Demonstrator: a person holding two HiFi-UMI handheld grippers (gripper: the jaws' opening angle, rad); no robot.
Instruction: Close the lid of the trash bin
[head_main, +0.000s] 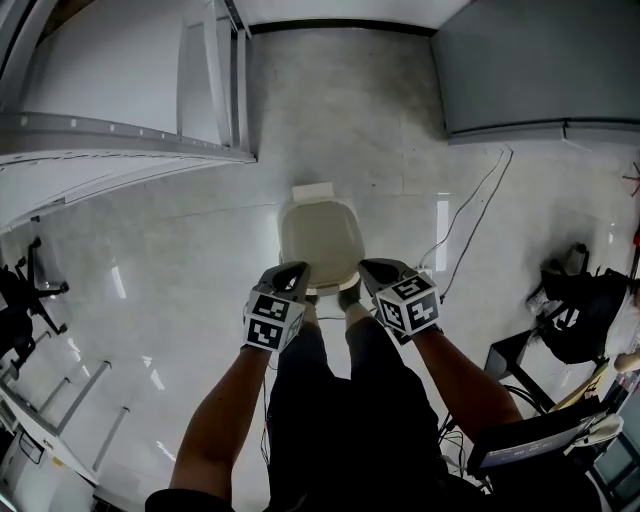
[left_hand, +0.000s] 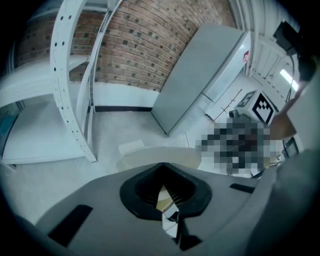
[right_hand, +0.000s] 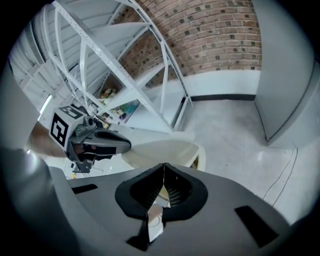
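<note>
The trash bin (head_main: 320, 262) stands on the pale floor just ahead of and below the tips of both tools, in the gap between them. Its cream lid (left_hand: 160, 156) fills the space right beyond the left gripper (head_main: 291, 272) and the right gripper (head_main: 379, 268). Both sets of jaws are clenched tip to tip with nothing between them. That probably suits the job, since a lid gets pushed down with a blunt closed point rather than pinched. The two are held side by side at the near rim, one toward each front corner, which would spread the push evenly. From above, the lid looks low over the body. The right gripper view shows a narrow dark slit under its right-hand edge, so I judge it down or nearly down but cannot tell whether it is fully seated. A shoe (head_main: 349, 295) sits at the bin's foot between the grippers, perhaps near a pedal, though no pedal shows. Ahead and to the left of the left gripper rises a white shelving rack (head_main: 215, 85), ahead and to the right of the right gripper stands a grey cabinet (left_hand: 200, 80), and a thin cable (head_main: 470, 225) trails off to the right. As for writing, the marker cubes carry only black-and-white square patterns. A small red label (left_hand: 246, 56) on the cabinet is too small to read, and no brand shows on the bin
</note>
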